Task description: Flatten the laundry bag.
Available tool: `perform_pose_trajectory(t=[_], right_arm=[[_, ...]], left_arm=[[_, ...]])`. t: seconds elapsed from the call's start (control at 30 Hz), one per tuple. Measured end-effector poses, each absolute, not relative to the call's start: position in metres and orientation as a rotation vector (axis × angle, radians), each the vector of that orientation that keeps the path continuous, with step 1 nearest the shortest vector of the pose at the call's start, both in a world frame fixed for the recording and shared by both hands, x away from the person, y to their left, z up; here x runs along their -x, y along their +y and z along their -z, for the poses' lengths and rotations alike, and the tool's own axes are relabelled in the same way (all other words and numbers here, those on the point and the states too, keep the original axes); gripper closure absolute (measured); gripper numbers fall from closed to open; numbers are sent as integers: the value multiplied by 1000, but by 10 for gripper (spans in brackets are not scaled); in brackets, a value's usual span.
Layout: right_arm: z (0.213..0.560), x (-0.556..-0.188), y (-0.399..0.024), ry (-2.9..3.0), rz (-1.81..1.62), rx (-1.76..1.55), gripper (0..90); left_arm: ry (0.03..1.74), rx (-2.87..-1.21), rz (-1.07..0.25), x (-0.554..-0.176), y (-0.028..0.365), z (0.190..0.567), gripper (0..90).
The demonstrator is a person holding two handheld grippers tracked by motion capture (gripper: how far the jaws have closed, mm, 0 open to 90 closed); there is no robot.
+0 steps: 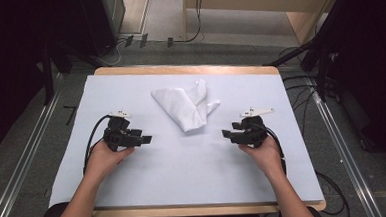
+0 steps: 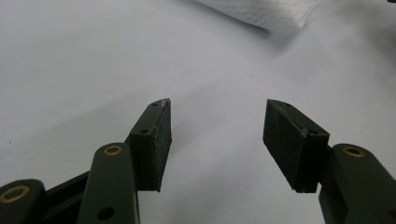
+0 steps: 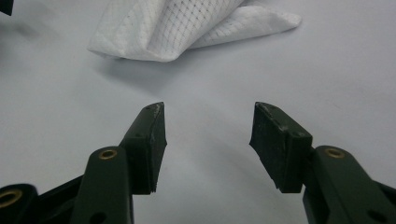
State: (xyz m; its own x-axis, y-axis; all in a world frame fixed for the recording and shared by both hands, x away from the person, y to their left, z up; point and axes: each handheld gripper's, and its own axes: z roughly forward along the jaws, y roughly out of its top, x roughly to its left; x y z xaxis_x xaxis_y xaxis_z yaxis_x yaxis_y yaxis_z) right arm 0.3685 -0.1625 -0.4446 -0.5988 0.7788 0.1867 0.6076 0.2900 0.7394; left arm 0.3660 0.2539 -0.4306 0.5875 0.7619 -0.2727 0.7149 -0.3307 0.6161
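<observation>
A white folded cloth (image 1: 185, 105) with a fine grid pattern lies crumpled on the pale sheet, a little behind the table's middle. My left gripper (image 1: 145, 139) rests low at the left, held in a hand, pointing right toward the centre. Its jaws stand apart with nothing between them (image 2: 216, 140); a corner of the cloth (image 2: 266, 11) shows far ahead. My right gripper (image 1: 225, 134) mirrors it at the right, pointing left. It is open and empty (image 3: 208, 142), with the cloth (image 3: 182, 28) lying just beyond its fingertips.
A pale sheet (image 1: 194, 173) covers the wooden table (image 1: 189, 68). Black stands and cables (image 1: 323, 61) sit on the floor at the right, dark equipment (image 1: 52, 36) at the left. A wooden shelf unit (image 1: 275, 4) stands behind the table.
</observation>
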Motion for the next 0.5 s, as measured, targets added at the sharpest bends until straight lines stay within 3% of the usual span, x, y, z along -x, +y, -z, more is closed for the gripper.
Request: perform_pose_trajectory(t=[0.37,0.5], right_arm=[[441,-364,-164,2338,-1202,-1313,524],[442,-366,-162,2340,-1188,-1305,496]], left_arm=[[1164,-2104,-82,-370,250,433,419],[1154,-2118,-92,-371,250,434,409]])
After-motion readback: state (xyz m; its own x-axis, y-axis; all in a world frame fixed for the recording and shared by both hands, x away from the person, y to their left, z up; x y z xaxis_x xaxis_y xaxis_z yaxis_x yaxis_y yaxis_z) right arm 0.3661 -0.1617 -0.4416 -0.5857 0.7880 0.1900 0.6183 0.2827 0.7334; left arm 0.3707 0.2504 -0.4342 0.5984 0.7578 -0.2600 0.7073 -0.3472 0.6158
